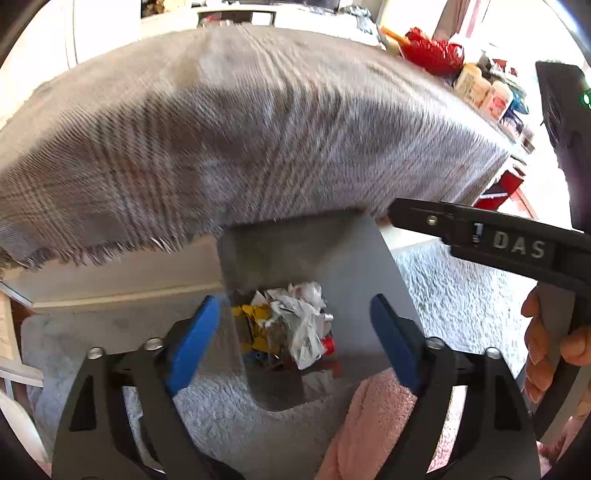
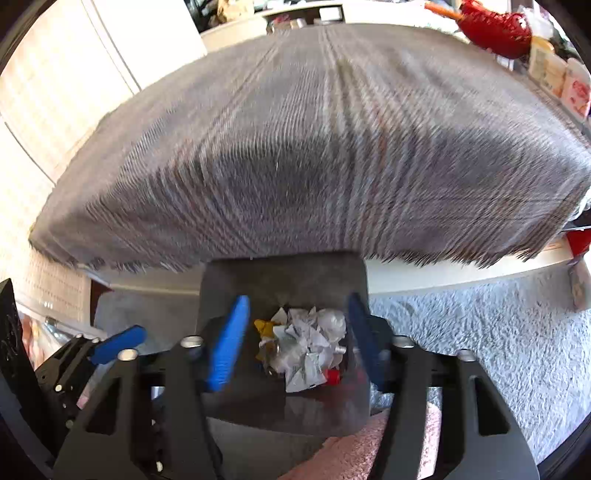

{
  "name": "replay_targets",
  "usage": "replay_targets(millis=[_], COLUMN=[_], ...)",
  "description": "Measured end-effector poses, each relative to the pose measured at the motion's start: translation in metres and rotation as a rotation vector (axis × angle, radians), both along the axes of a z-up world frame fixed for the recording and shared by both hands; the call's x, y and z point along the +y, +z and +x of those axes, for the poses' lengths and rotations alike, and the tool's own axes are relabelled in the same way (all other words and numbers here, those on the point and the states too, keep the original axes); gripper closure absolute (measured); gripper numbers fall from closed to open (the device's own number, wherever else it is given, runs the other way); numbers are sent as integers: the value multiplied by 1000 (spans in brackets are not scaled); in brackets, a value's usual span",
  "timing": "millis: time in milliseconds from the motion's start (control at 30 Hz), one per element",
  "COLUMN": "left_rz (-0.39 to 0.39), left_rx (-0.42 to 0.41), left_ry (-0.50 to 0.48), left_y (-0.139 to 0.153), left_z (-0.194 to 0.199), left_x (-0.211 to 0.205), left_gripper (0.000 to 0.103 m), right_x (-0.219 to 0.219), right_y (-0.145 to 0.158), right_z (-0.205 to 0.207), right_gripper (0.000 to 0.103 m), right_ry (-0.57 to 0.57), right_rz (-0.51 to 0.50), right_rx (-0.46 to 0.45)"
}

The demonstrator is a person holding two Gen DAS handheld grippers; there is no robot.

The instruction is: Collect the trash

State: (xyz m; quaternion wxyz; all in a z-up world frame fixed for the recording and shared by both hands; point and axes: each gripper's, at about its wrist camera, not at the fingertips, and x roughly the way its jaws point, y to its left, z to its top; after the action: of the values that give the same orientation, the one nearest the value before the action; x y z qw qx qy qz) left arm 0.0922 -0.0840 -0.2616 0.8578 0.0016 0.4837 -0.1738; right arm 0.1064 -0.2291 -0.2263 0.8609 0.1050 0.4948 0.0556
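Note:
A grey bin [image 1: 325, 254] [image 2: 284, 277] stands on the carpet against the table's front edge. Inside lies trash: crumpled white paper [image 1: 301, 317] [image 2: 310, 343], a yellow wrapper [image 1: 255, 314] [image 2: 265, 326] and a red cap [image 1: 328, 345] [image 2: 332, 376]. My left gripper [image 1: 295, 336] hangs above the bin's mouth, open, its blue fingers [image 1: 195, 343] wide apart with nothing between them. My right gripper [image 2: 295, 339] is over the bin too, open and holding nothing. The right gripper's black arm [image 1: 491, 240] reaches in from the right in the left wrist view, held by a hand [image 1: 543, 339].
A table under a grey plaid cloth [image 1: 240, 140] [image 2: 314, 147] fills the upper half of both views. A red basket [image 1: 432, 51] [image 2: 495, 26] and jars [image 1: 480, 88] stand at its far right. Pale shaggy carpet [image 1: 461, 295] surrounds the bin; a pink towel [image 1: 373, 424] lies in front.

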Motion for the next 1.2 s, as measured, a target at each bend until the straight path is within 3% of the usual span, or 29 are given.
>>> replay_targets(millis=[100, 167, 467, 700, 900, 1200], left_rz=[-4, -15, 1, -37, -47, -51], left_rx=[-60, -93, -321, -484, -580, -658], left_ry=[33, 47, 125, 192, 205, 226], left_y=[25, 41, 131, 201, 244, 279], left_z=[-6, -11, -45, -72, -97, -129], left_x=[11, 19, 47, 70, 77, 77], left_gripper=[11, 10, 8, 8, 8, 8], right_x=[-9, -11, -7, -8, -9, -8], right_y=[25, 42, 121, 175, 206, 236], right_z=[-10, -15, -63, -100, -129, -161], right_gripper=[9, 3, 3, 3, 3, 3], right_ry=[-36, -51, -93, -132, -141, -167], right_rz=[-24, -55, -132, -195, -189, -203], right_rx=[-65, -112, -332, -510, -614, -699])
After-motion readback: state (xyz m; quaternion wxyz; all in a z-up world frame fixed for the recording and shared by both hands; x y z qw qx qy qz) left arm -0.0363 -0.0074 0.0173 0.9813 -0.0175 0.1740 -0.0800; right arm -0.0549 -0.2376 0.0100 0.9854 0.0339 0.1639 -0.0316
